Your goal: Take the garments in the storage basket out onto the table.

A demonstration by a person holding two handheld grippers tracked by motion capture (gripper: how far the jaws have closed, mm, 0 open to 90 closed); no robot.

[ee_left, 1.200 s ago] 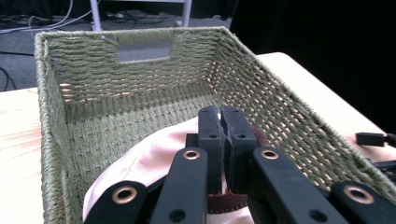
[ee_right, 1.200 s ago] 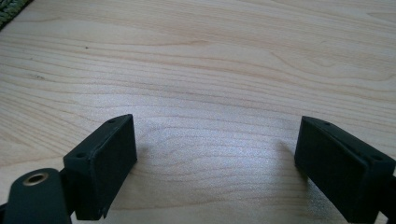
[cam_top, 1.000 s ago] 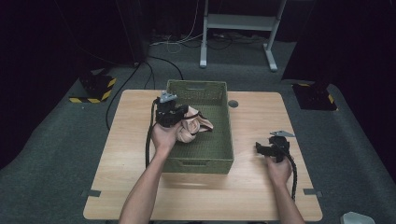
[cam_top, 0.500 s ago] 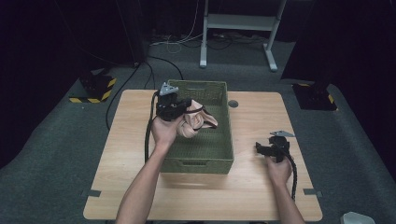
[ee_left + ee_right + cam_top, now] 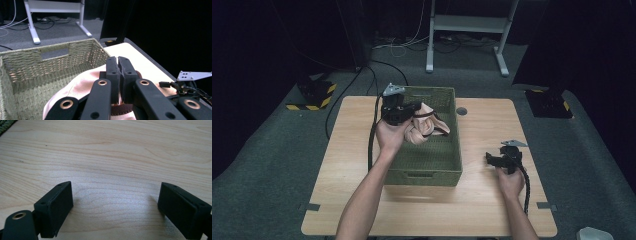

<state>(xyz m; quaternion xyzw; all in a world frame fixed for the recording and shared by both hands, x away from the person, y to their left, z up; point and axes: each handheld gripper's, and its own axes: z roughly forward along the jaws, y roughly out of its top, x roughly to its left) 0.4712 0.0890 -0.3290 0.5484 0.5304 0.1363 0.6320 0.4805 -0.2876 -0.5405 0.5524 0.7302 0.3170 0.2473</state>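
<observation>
My left gripper point(image 5: 414, 112) hangs over the far left part of a green woven basket point(image 5: 458, 150), shut on a crumpled pale pink cloth point(image 5: 426, 127) with a dark brown strap. The cloth dangles above the basket's floor. In the left gripper view the two pads meet at my left gripper point(image 5: 119, 82), with the pink cloth point(image 5: 77, 86) bunched under them and the basket point(image 5: 30, 62) behind. My right gripper point(image 5: 490, 159) rests low on the wooden table point(image 5: 492, 210) to the right of the basket. Its jaws stand wide open, and in the right gripper view my right gripper point(image 5: 115, 212) has bare wood between them.
A small dark round mark point(image 5: 461, 111) lies on the table beyond the basket's far right corner. Black cables trail from both grippers. A white metal stand point(image 5: 467, 30) stands on the grey floor behind the table, and black-yellow striped blocks point(image 5: 314, 97) sit at the left.
My left gripper has risen with the pink cloth, lifting it higher out of the basket. The right gripper has stayed where it was.
</observation>
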